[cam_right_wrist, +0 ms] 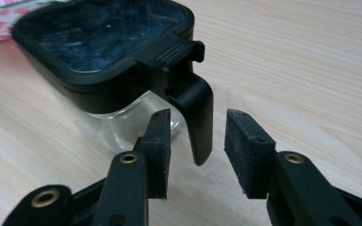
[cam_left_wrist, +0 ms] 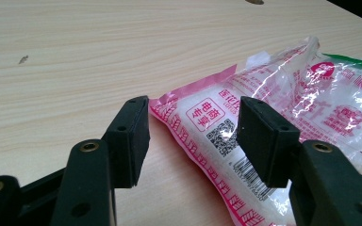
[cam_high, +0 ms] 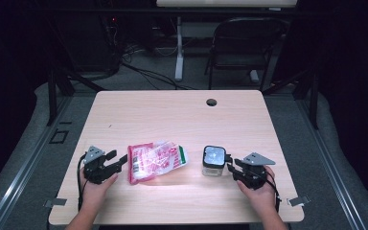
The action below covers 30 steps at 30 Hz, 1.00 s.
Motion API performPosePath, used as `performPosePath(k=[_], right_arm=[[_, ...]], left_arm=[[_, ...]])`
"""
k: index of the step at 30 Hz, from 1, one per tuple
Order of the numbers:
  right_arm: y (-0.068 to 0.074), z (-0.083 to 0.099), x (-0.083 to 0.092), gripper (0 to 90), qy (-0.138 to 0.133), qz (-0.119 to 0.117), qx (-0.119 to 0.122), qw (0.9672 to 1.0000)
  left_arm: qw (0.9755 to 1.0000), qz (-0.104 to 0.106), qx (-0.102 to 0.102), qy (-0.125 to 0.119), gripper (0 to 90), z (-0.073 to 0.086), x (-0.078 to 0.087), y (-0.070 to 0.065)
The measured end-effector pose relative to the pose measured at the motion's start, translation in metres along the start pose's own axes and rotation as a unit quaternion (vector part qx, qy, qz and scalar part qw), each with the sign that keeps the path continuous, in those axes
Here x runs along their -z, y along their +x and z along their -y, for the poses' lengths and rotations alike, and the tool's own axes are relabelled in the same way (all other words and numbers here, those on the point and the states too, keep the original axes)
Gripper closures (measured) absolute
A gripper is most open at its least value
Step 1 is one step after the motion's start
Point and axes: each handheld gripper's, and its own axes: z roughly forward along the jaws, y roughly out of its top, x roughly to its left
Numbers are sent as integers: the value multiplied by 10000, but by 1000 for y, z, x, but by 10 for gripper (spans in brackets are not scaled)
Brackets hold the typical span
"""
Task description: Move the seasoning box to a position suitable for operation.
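Observation:
A pink and clear plastic bag with red print lies flat on the wooden table, left of centre. My left gripper stands open at the bag's left end. In the left gripper view its jaws straddle the bag's near corner without pressing on it. A small clear jar with a black square lid stands upright to the right of the bag. My right gripper is open at the jar's right side. The lid's black hanging clasp sits between its jaws, with a gap on both sides.
A round cable hole is in the table's far middle. A folding chair and a desk leg stand beyond the far edge. The bag's edge shows behind the jar in the right gripper view.

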Motion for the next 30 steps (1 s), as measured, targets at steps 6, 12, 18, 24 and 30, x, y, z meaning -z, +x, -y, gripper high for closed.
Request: performPosePath(k=[6, 12, 18, 24, 30], right_arm=[[1, -1, -15, 640, 105, 164, -25, 9998], [4, -5, -17, 650, 70, 285, -23, 9996], [10, -7, -20, 687, 36, 536, -253, 9982], [13, -8, -24, 748, -60, 837, -224, 9962], [4, -8, -26, 811, -104, 814, -438, 9957]], left_arm=[[9999, -107, -44, 28, 430, 4, 4, 0], [9999, -145, -24, -34, 435, 5, 8, 1], [9997, -218, -40, -75, 438, 5, 9, 1], [9996, -240, 75, -96, 439, 5, 8, 4], [9996, -273, 89, -79, 441, 5, 8, 5]])
